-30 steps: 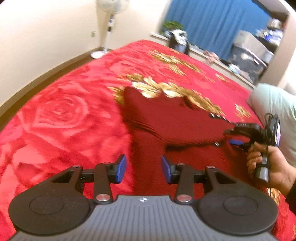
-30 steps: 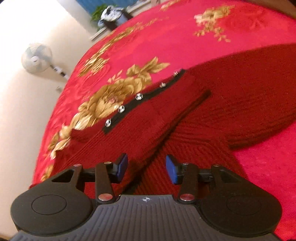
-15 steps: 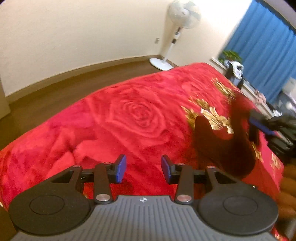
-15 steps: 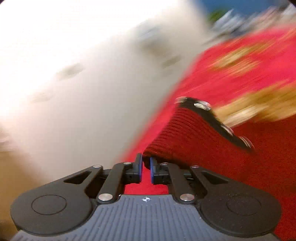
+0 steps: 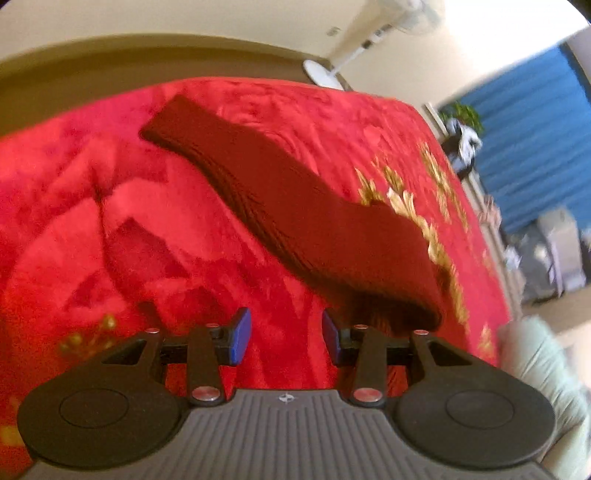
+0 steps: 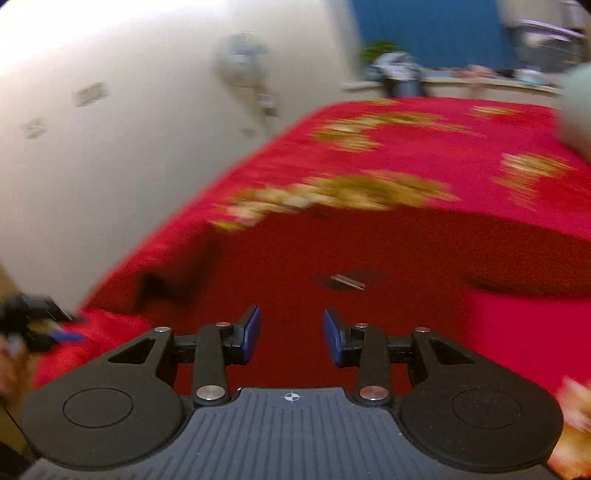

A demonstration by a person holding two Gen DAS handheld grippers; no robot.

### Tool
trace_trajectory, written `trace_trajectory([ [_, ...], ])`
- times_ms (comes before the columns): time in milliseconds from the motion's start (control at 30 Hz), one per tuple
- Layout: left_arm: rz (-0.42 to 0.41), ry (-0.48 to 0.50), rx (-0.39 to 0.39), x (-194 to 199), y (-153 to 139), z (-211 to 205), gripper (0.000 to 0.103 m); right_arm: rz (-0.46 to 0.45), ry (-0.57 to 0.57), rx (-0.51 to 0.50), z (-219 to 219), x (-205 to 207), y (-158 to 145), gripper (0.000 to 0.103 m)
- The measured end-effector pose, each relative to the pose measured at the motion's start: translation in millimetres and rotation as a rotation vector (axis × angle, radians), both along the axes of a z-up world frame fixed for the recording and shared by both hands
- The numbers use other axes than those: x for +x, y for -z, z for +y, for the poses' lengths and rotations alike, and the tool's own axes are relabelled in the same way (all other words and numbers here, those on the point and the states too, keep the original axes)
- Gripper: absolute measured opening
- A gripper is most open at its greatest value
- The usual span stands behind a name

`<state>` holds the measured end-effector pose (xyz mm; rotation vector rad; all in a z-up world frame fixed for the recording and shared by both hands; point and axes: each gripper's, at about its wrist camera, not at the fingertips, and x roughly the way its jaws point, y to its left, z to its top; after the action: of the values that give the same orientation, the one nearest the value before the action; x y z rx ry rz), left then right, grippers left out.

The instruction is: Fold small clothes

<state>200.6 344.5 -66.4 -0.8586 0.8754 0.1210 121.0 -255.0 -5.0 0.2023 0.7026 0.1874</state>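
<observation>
The dark red knit garment [image 5: 295,206] is lying stretched across the red floral bedspread [image 5: 74,229]. The left gripper [image 5: 285,334] and right gripper [image 6: 291,332] are both hovering near it, jaws spread, grasping nothing.

Bedroom, red bedspread [image 5: 229,254] (floral), fan [image 5: 373,40]

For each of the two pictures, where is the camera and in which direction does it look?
Left wrist: sits behind the open left tool, facing along the sweater's sleeve on the red blanket toward a fan.
Right wrist: sits behind the open right tool, low over the sweater body, facing the blue curtain; the left tool shows at its left edge.
Shared: sweater, blanket, fan, curtain.
</observation>
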Motion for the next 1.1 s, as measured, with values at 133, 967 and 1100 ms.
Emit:
trace_trajectory([
  [133, -0.023, -0.096, -0.059, 22, 13, 16, 0.046, 0.038, 0.129, -0.032, -64, -60, 26, 0.047],
  [967, -0.125, 0.017, 0.49, -13, -50, -27, 0.042, 0.153, 0.226, -0.096, -78, -87, 97, 0.067],
  [1100, -0.038, 0.315, 0.35, -32, -32, -92, 0.043, 0.149, 0.197, -0.131, -73, -89, 96, 0.063],
])
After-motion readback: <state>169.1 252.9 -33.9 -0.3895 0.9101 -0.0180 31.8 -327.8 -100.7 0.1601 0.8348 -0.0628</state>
